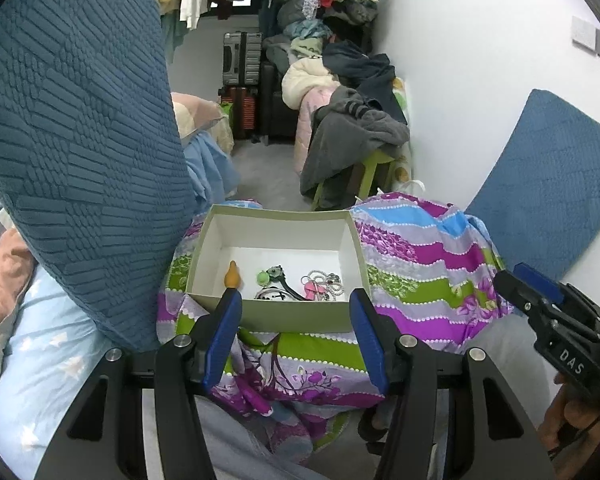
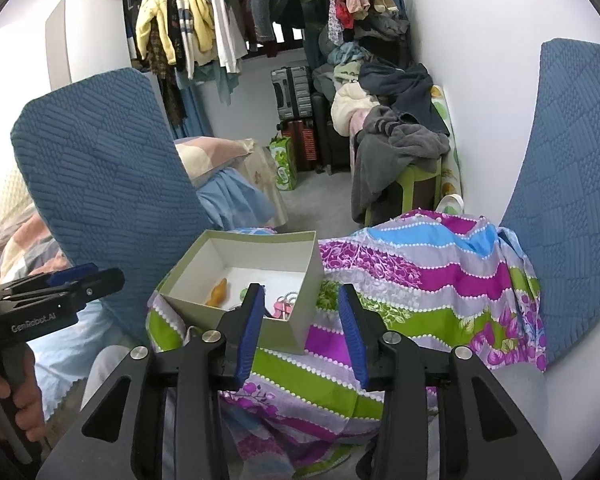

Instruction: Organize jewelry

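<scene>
Two bits of readable writing on my rig: "DAS" on the right gripper (image 1: 540,284) body as seen from the left wrist cam, "GenRobot.AI" on the left gripper (image 2: 86,276) body as seen from the right wrist cam.

One open box (image 1: 278,318), rectangular, pale green card outside, white inside, sits on a cloth (image 1: 428,264) with purple, green, blue and grey wavy stripes and a floral print. Whatever carries the cloth is hidden.

Jewelry is all inside the box, near the front wall: one orange pear-shaped piece (image 1: 232,274), one round green bead piece (image 1: 263,278), a dark item with a black strap (image 1: 284,280), and a pink piece (image 1: 312,289) tangled with silvery bead strands (image 1: 328,280). Can't get an exact count of the tangle.

Two blue cushions with ribbed quilted texture: one left of the box (image 1: 80,152), one against the white wall on the right (image 1: 548,200).

Left gripper: jaws wide apart, nothing between the blue ribbed pads, hovering just short of the box front. Right gripper: jaws apart, holding nothing, beside the box's right corner.
</scene>
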Demonstrator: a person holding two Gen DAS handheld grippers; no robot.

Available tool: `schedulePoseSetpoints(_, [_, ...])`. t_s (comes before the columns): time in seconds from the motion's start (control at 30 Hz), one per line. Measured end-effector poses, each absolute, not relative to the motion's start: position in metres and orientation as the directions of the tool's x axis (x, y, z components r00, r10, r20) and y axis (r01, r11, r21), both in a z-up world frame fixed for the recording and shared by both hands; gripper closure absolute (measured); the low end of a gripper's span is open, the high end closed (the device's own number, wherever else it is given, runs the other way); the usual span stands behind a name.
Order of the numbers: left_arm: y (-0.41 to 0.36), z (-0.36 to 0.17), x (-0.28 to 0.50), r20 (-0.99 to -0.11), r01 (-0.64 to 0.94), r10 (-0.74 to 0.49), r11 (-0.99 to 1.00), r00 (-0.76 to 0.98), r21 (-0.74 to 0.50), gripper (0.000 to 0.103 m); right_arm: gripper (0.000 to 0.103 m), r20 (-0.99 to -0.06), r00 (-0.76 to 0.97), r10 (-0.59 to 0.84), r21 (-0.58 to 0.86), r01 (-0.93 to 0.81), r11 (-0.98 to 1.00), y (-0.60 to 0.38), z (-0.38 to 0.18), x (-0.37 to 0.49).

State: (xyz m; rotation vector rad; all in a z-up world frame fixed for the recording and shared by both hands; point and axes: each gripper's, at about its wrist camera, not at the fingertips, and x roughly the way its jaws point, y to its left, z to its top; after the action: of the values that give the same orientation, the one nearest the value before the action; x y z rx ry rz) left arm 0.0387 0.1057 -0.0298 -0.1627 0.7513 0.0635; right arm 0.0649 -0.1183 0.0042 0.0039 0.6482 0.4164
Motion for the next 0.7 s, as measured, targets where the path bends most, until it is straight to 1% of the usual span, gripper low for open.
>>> schedulePoseSetpoints(0.03, [0.106,-0.030,0.039,-0.683,-0.119,0.002,0.985,0.730,-0.123,0.039,0.046,-0.584,0.723,0.368,0.126,-0.367,0.922,-0.119,0.003,0.065])
schedulePoseSetpoints(0.07, [0.106,-0.029,0.038,-0.680,-0.124,0.006,0.984,0.733,-0.124,0.033,0.031,-0.582,0.731,0.357,0.119,-0.358,0.926,-0.120,0.003,0.065])
schedulePoseSetpoints(0.1, [0.107,-0.028,0.037,-0.677,-0.129,0.011,0.984,0.736,-0.124,0.025,0.026,-0.577,0.737,0.352,0.117,-0.352,0.929,-0.121,0.004,0.065])
schedulePoseSetpoints(0.13, [0.108,-0.027,0.036,-0.670,-0.133,0.015,0.983,0.742,-0.126,0.023,0.024,-0.574,0.740,0.352,0.118,-0.351,0.929,-0.123,0.004,0.065])
schedulePoseSetpoints(0.17, [0.109,-0.026,0.036,-0.666,-0.136,0.014,0.982,0.746,-0.131,0.023,0.023,-0.575,0.740,0.349,0.115,-0.349,0.930,-0.123,0.003,0.066])
schedulePoseSetpoints(0.23, [0.112,-0.025,0.036,-0.666,-0.149,0.019,0.979,0.745,-0.139,0.022,0.017,-0.582,0.738,0.342,0.107,-0.347,0.932,-0.123,0.002,0.068])
schedulePoseSetpoints(0.3, [0.115,-0.026,0.036,-0.673,-0.160,0.021,0.977,0.740,-0.145,0.020,0.003,-0.583,0.739,0.338,0.106,-0.343,0.933,-0.124,0.002,0.069])
schedulePoseSetpoints(0.33, [0.116,-0.027,0.037,-0.683,-0.160,0.013,0.975,0.730,-0.153,0.020,0.000,-0.581,0.742,0.335,0.103,-0.341,0.934,-0.125,0.002,0.069])
schedulePoseSetpoints(0.7, [0.116,-0.029,0.033,-0.678,-0.175,0.026,0.973,0.734,-0.152,0.020,0.000,-0.590,0.744,0.313,0.081,-0.332,0.940,-0.127,0.000,0.071])
